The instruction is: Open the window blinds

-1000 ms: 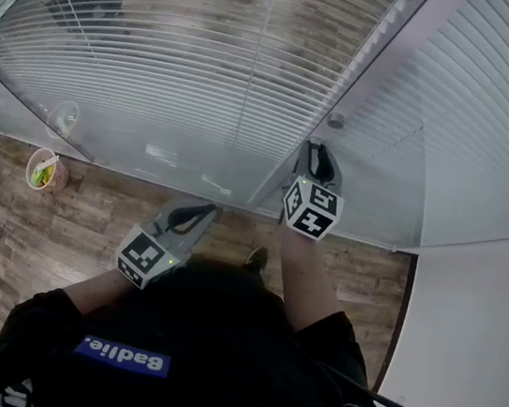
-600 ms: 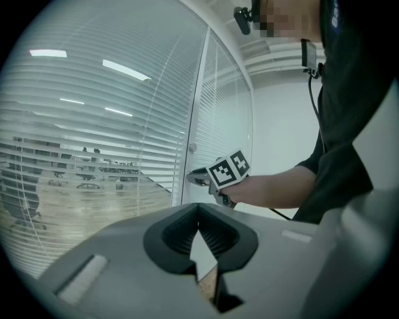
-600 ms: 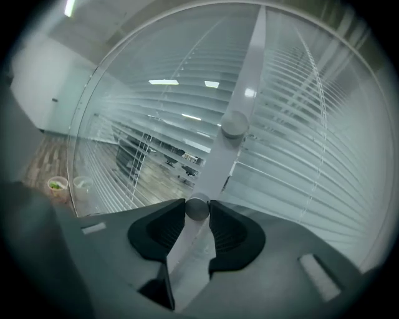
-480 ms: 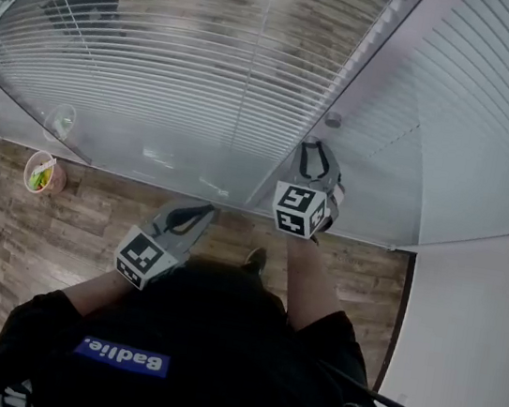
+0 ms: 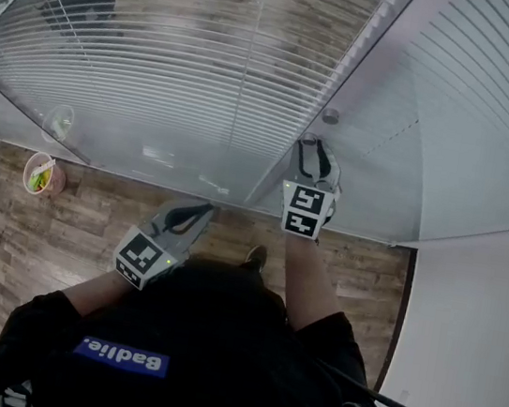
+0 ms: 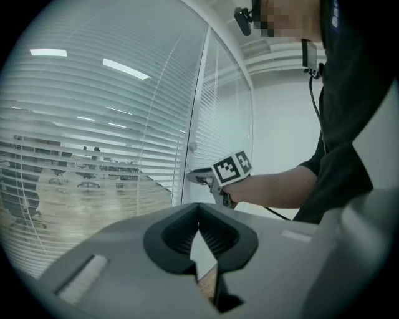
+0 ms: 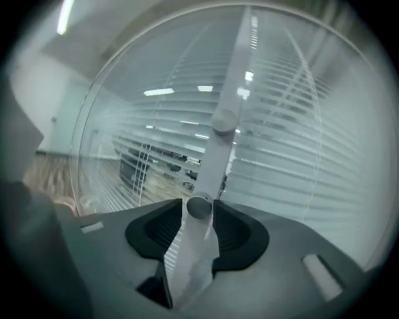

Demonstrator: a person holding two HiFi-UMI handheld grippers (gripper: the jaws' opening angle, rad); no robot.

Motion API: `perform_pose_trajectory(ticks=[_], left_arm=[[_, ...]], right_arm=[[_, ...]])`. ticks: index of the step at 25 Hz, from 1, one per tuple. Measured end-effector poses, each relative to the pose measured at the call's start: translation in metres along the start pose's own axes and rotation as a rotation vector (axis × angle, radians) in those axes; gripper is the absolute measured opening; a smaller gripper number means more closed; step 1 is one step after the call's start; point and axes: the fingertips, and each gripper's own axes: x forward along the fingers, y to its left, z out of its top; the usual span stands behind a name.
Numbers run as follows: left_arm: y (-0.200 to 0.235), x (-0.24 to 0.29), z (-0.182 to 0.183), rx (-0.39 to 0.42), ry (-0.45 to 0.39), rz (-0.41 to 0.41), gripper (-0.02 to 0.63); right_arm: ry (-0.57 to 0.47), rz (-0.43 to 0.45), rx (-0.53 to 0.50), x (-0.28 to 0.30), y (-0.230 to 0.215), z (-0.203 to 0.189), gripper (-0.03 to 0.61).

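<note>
White slatted blinds [image 5: 183, 45] hang behind the glass on either side of a pale upright frame post [image 5: 370, 63]. The post carries two round knobs. My right gripper [image 5: 312, 146] reaches level to the post just below the upper knob [image 5: 330, 116]. In the right gripper view the lower knob [image 7: 199, 204] sits between the tips of the right gripper [image 7: 199, 213]. Its jaws have just been opening, and slim gaps show beside the knob. My left gripper [image 5: 198, 214] hangs lower and to the left, off the glass, shut and empty, its tips [image 6: 199, 224] meeting.
A cup of food [image 5: 41, 172] stands on the wood floor by the glass at the left. A white wall [image 5: 469, 353] closes the right side. Through the slats I see an office room with chairs [image 6: 25, 205]. The right gripper [image 6: 194, 176] also shows in the left gripper view.
The right gripper has rolled about its own line at the knob, so its marker cube shows a different face. The left gripper has stayed where it was.
</note>
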Motion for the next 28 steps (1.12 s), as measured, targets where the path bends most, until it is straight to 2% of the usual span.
perform_pose_trajectory(ticks=[2, 4, 6, 11, 13, 17, 23, 28], left_arm=[[0.0001, -0.0005, 0.0006, 0.0, -0.001, 0.002, 0.0], [0.0, -0.0006, 0.0008, -0.001, -0.002, 0.002, 0.0], [-0.0002, -0.0001, 0.0002, -0.002, -0.001, 0.0, 0.0], [-0.0023, 0.0005, -0.0036, 0.003, 0.008, -0.016, 0.0], [-0.0019, 0.0005, -0.0042, 0.0, 0.009, -0.018, 0.0], [-0.0023, 0.0, -0.0075, -0.007, 0.013, -0.022, 0.0], [-0.0019, 0.0007, -0.0069, -0.007, 0.011, -0.033, 0.0], [-0.0015, 0.0014, -0.0071, -0.008, 0.011, -0.037, 0.0]], right_arm=[[-0.011, 0.034, 0.235, -0.0017, -0.0042, -0.0056, 0.16], [-0.02, 0.063, 0.41, -0.002, -0.0057, -0.0091, 0.16], [-0.036, 0.078, 0.496, -0.0011, -0.0055, -0.0079, 0.158], [-0.038, 0.059, 0.592, 0.0017, -0.0096, -0.0068, 0.132], [-0.022, 0.039, 0.571, 0.0032, -0.0103, -0.006, 0.131], [0.024, 0.002, 0.4, 0.0037, -0.0085, -0.0065, 0.129], [0.046, -0.025, 0.228, 0.0053, -0.0067, -0.0045, 0.129], [0.071, -0.053, 0.028, 0.0054, -0.0021, -0.0027, 0.129]])
